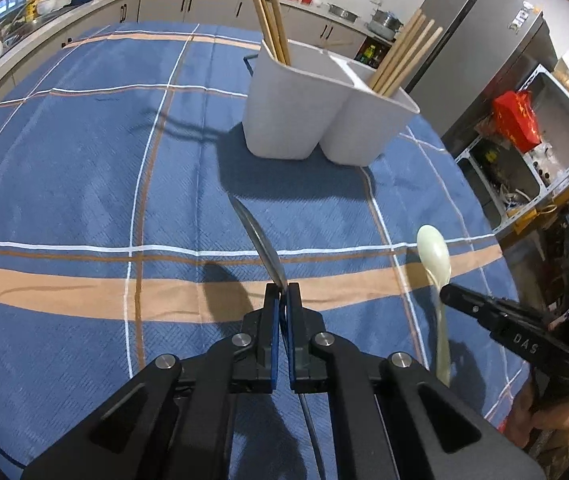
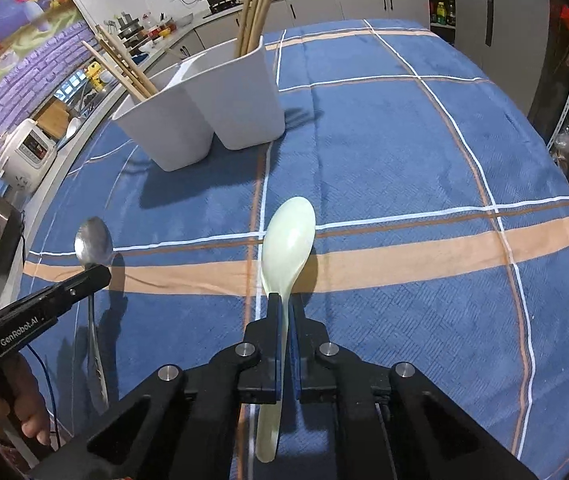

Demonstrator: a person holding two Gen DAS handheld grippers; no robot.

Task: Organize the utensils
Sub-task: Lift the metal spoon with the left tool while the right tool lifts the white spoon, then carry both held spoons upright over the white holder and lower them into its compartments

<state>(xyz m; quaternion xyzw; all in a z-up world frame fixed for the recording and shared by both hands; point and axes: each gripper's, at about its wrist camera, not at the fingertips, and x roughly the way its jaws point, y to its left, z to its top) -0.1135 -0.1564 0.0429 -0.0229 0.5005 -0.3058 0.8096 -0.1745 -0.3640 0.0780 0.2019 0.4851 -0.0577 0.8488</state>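
Utensils under handling: two spoons, one per gripper, both held above a blue plaid tablecloth (image 1: 84, 168) with orange and white stripes.

Left wrist view: left gripper (image 1: 283, 294), black with blue pads, is clamped on the neck of a shiny steel spoon (image 1: 258, 240); the bowl projects forward, seen edge-on, pointing toward a white two-compartment plastic utensil holder (image 1: 296, 120) standing upright on the cloth. Wooden chopsticks (image 1: 272, 20) lean in its left compartment, more of them (image 1: 404, 56) in the right one. At right, the right gripper (image 1: 446, 294) pinches a pale green plastic spoon (image 1: 433, 252); its black body reads "DAS". A red packet (image 1: 518, 120) with gold characters, unreadable, sits on a metal shelf.

Right wrist view: right gripper (image 2: 286, 300) is closed on the pale green spoon's (image 2: 289, 240) handle, bowl forward and face up. Holder (image 2: 236, 108) stands ahead and left. Left gripper (image 2: 96, 274), marked "GenRobot.AI", grips the steel spoon (image 2: 93, 242).
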